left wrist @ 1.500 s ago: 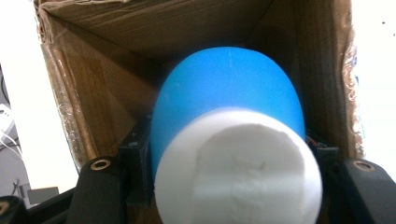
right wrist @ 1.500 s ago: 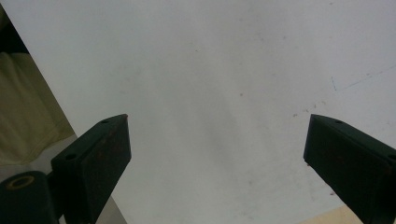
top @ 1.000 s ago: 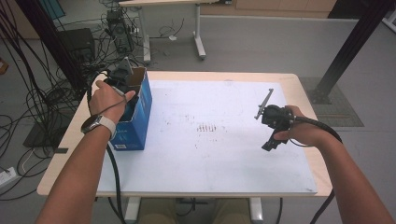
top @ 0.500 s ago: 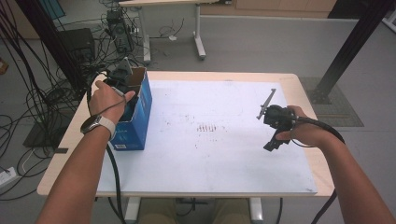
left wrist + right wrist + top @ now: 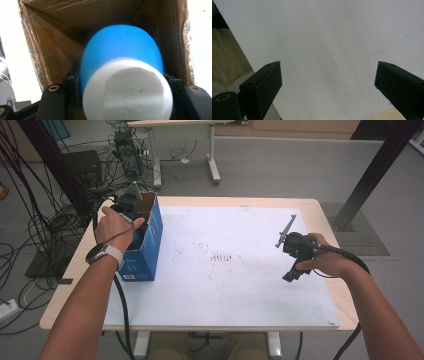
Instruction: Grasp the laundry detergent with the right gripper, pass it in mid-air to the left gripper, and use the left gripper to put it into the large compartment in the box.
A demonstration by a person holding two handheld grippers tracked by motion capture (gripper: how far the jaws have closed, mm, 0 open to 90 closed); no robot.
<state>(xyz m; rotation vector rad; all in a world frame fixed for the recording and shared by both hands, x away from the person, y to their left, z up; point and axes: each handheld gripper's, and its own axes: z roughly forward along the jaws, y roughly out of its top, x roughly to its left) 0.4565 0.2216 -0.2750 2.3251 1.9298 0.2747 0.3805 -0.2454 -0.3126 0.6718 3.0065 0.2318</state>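
In the high view my left gripper (image 5: pixel 134 222) reaches down into an open blue cardboard box (image 5: pixel 150 245) at the table's left edge. The left gripper view looks into the box's brown inside (image 5: pixel 82 12), where my left gripper (image 5: pixel 122 83) is shut on a blue rounded object (image 5: pixel 120 50) with a white foam-like end (image 5: pixel 127 92) facing the camera. My right gripper (image 5: pixel 291 274) hovers over the right side of the white sheet (image 5: pixel 225 280). Its jaws stand wide apart in the right gripper view (image 5: pixel 328 82), with nothing between them.
The white sheet (image 5: pixel 324 37) covers most of the wooden table (image 5: pixel 327 215) and carries faint red marks (image 5: pixel 225 256) near the middle. Cables and a black stand (image 5: pixel 60 185) crowd the floor to the left. A second table (image 5: pixel 210 150) stands behind.
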